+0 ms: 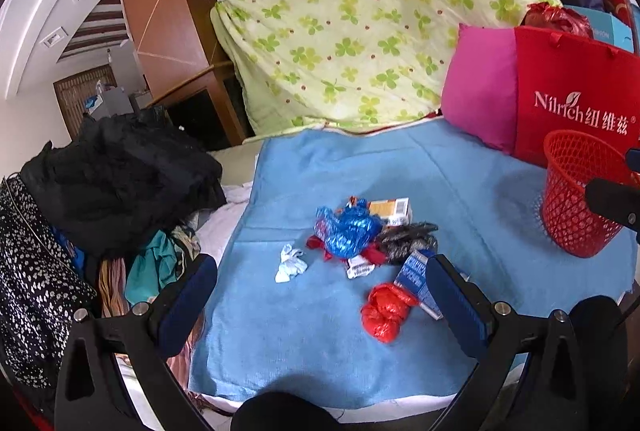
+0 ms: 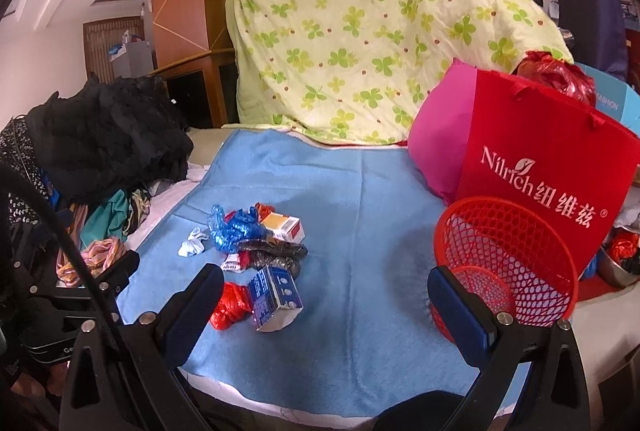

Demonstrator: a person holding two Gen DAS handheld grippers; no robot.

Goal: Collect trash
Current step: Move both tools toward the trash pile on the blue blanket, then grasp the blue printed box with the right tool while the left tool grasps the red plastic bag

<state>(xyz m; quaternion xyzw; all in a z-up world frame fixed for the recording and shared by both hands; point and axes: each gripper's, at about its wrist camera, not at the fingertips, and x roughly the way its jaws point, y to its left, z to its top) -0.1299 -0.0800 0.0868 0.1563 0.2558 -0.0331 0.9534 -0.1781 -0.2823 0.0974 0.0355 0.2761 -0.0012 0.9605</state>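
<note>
A pile of trash lies on the blue blanket (image 1: pixel 320 331): a blue plastic bag (image 1: pixel 348 229), a white crumpled tissue (image 1: pixel 290 263), a red plastic bag (image 1: pixel 386 311), a blue-and-white carton (image 1: pixel 416 277), an orange box (image 1: pixel 394 209) and a dark wrapper (image 1: pixel 408 241). A red mesh basket (image 1: pixel 576 191) stands at the right. My left gripper (image 1: pixel 320 283) is open and empty, just short of the pile. My right gripper (image 2: pixel 326 291) is open and empty, with the carton (image 2: pixel 274 301) and the red bag (image 2: pixel 228 305) by its left finger and the basket (image 2: pixel 508 255) by its right finger.
A red shopping bag (image 1: pixel 576 103) and a pink cushion (image 1: pixel 480 95) stand behind the basket. A green clover-print quilt (image 1: pixel 360 23) rises at the back. A heap of dark clothes (image 1: pixel 112 183) lies at the left. The right gripper's finger (image 1: pixel 612 201) shows at the right edge.
</note>
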